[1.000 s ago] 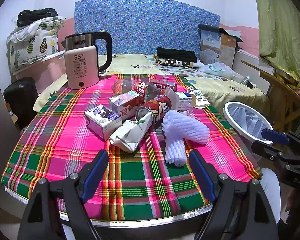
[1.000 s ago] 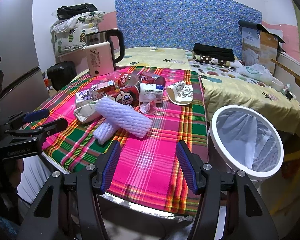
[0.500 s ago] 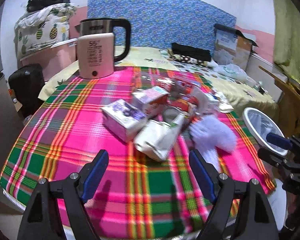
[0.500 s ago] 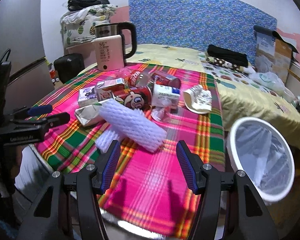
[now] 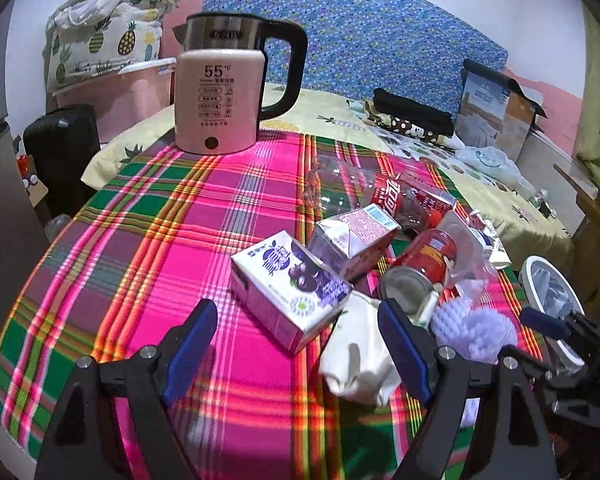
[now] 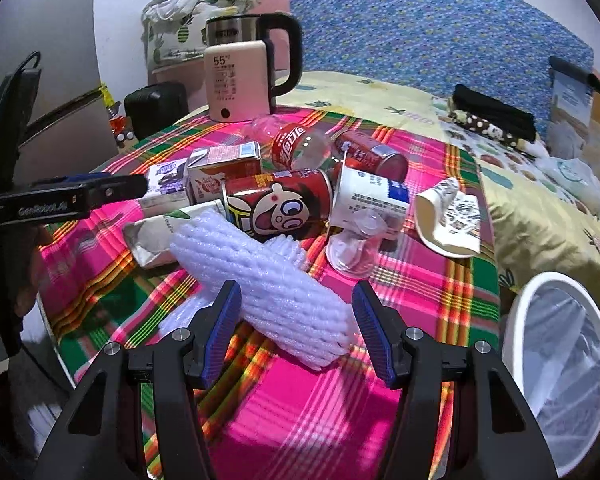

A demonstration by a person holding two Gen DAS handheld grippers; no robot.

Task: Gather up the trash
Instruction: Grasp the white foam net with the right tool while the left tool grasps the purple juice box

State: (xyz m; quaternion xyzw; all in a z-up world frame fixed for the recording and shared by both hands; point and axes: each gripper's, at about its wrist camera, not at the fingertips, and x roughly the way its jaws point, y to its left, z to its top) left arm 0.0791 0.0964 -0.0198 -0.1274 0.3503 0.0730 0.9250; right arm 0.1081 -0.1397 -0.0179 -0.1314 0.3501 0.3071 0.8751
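Left gripper (image 5: 296, 344): jaws are held wide apart and nothing is gripped; a purple juice carton (image 5: 288, 286) is seen just beyond and between them.
Right gripper (image 6: 296, 332): jaws are spread wide with nothing clamped; the near end of a white foam sleeve (image 6: 268, 286) is framed between them.
Surface (image 5: 204, 216): covered by a pink and green plaid cloth.
Trash pile: gathered on the right half of the surface in the left wrist view, near the middle in the right wrist view.
Juice carton: laid on its side at the near left of the pile, touching a pink carton (image 5: 354, 238) behind it.
Crumpled white pack (image 5: 358, 356): set just right of the juice carton, at the near edge of the pile.
Red can (image 6: 280, 202): laid on its side, pressed against the far end of the foam sleeve.
Cola bottle (image 6: 296, 146): laid down at the far side of the pile.
Paper cup (image 6: 450, 216): flattened, at the right of the pile.
Kettle (image 5: 224, 92): stood upright at the far left, well apart from the pile.
Bin (image 6: 560, 360): lined with a white bag, placed beside the right edge of the surface.
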